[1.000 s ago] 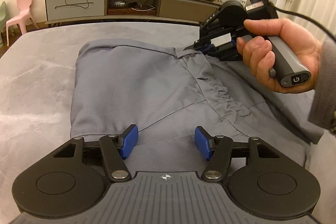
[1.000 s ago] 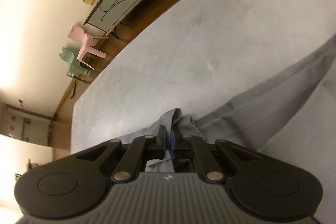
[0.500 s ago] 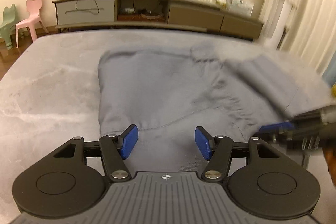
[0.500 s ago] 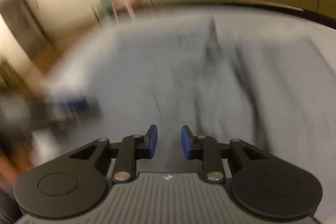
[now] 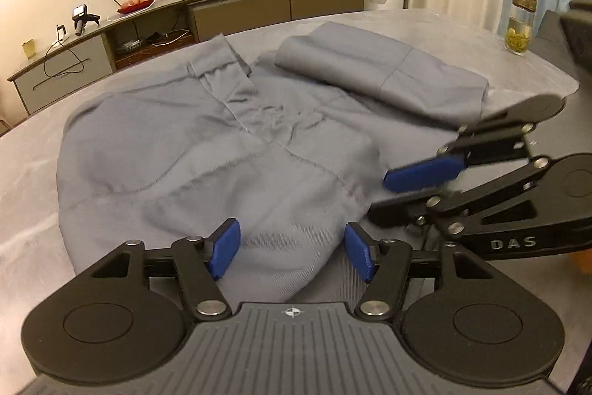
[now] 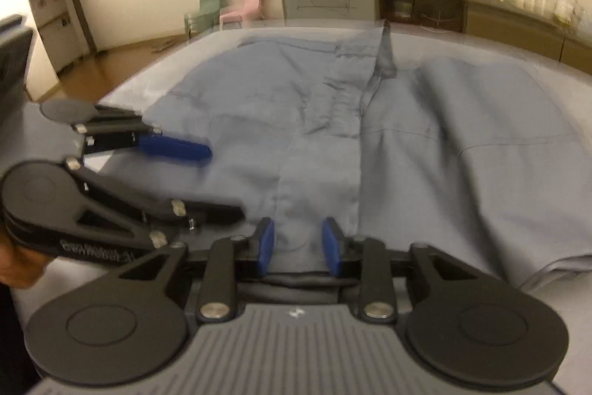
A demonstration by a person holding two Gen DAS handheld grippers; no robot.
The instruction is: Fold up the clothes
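While both my left claw (image 5: 292, 248) and right claw (image 6: 298, 241) hang spread and empty over the grey cotton garment (image 5: 207, 150), a pinch taking only its top layer could drag the folded sleeve (image 5: 377, 73) loose.

The left gripper (image 5: 290, 252) is held low and level, its blue-padded jaws spread wide with nothing between them; the right gripper (image 6: 298, 241) sits just beside it on the right, also low, jaws parted more narrowly and gripping nothing; a hand (image 6: 20, 271) shows behind the left gripper's body.
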